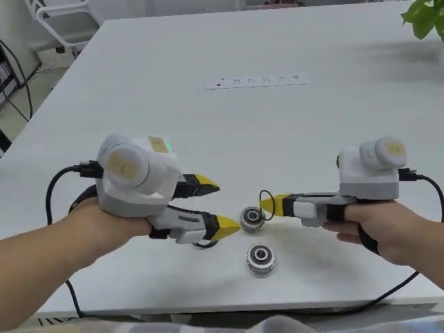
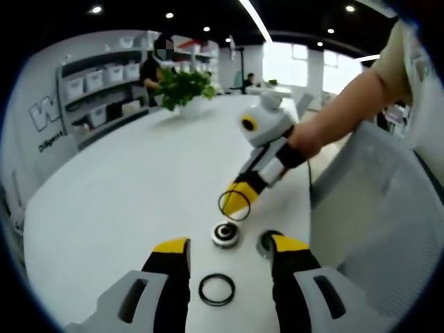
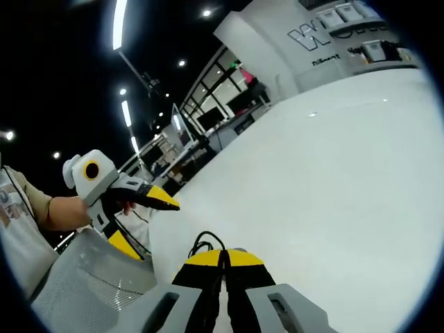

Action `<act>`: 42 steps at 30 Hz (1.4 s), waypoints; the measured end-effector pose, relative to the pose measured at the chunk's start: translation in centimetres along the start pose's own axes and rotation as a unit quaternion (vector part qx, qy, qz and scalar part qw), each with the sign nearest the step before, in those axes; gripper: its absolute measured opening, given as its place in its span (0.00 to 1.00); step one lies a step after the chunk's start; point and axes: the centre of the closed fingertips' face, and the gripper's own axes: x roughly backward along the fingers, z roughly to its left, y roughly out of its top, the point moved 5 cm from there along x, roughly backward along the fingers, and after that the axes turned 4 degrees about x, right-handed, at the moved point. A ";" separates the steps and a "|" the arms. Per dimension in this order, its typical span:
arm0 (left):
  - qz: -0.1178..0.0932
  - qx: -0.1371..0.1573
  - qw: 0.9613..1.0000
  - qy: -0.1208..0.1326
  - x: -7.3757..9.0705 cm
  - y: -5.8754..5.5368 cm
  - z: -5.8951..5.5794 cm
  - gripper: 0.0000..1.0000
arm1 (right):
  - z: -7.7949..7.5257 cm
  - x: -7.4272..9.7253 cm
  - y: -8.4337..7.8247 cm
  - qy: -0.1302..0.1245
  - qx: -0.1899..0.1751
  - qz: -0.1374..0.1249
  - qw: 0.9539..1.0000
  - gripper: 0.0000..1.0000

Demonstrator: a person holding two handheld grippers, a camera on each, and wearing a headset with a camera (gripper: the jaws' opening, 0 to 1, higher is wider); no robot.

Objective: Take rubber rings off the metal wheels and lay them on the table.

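right gripper (image 1: 270, 205): jaws pressed together, pinching a black rubber ring (image 1: 261, 201) that hangs as a thin loop off the yellow tips, clear of the table (image 1: 208, 118).
left gripper (image 1: 216, 205): jaws spread, nothing in them, held low over the table with its tips facing the right gripper's.
freed ring (image 2: 216, 289): lies flat on the table, between my left jaws.
far wheel (image 1: 252, 218): stands on the table just under the right gripper's tips, near the hanging loop.
near wheel (image 1: 261, 258): closer to the table's near edge, apart from both grippers; i cannot tell whether either wheel carries another ring.
risk, release: if i open up this high, i'd expect the light ring to bounce, roll, or land across the far wheel.
risk, knock: lowering straight down could clip the far wheel, and a loose round part would likely roll off.
risk, clash: the two sets of tips are near each other, so a careless swing could bump them.
left gripper view: gives me the held loop's full outline and the freed ring.
head view: gives both wheels' spacing and the near edge.
right gripper view: gives how tightly my jaws meet on the ring.
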 end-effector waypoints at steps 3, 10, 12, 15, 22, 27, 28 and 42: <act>0.000 0.001 1.000 0.003 1.1 -0.3 -0.1 0.48 | 0.1 -0.1 0.0 0.001 0.002 0.001 1.000 0.00; -0.010 0.013 1.000 0.015 3.0 -0.5 -0.4 0.53 | 0.3 -0.4 0.3 0.003 0.006 0.005 1.000 0.00; -0.011 0.014 1.000 0.016 3.4 -0.6 -0.6 0.54 | 0.4 -0.5 0.4 0.004 0.008 0.006 1.000 0.00; -0.013 0.021 0.999 0.021 3.9 -1.0 -0.6 0.56 | 0.6 -0.8 0.6 0.006 0.011 0.009 1.000 0.00; -0.010 0.021 0.999 0.036 5.3 -1.7 -0.5 0.60 | 1.3 -1.9 1.1 0.014 0.023 0.018 0.999 0.00; -0.015 0.030 0.998 0.049 6.6 -2.0 -0.2 0.60 | 1.9 -2.8 1.1 0.022 0.033 0.031 0.999 0.00; -0.016 0.034 0.998 0.051 6.9 -2.1 -0.1 0.60 | 2.2 -3.1 1.1 0.026 0.037 0.036 0.998 0.00; -0.012 0.051 0.996 0.070 9.0 -3.6 0.0 0.63 | 2.8 -6.2 0.4 0.024 0.101 0.110 0.988 0.00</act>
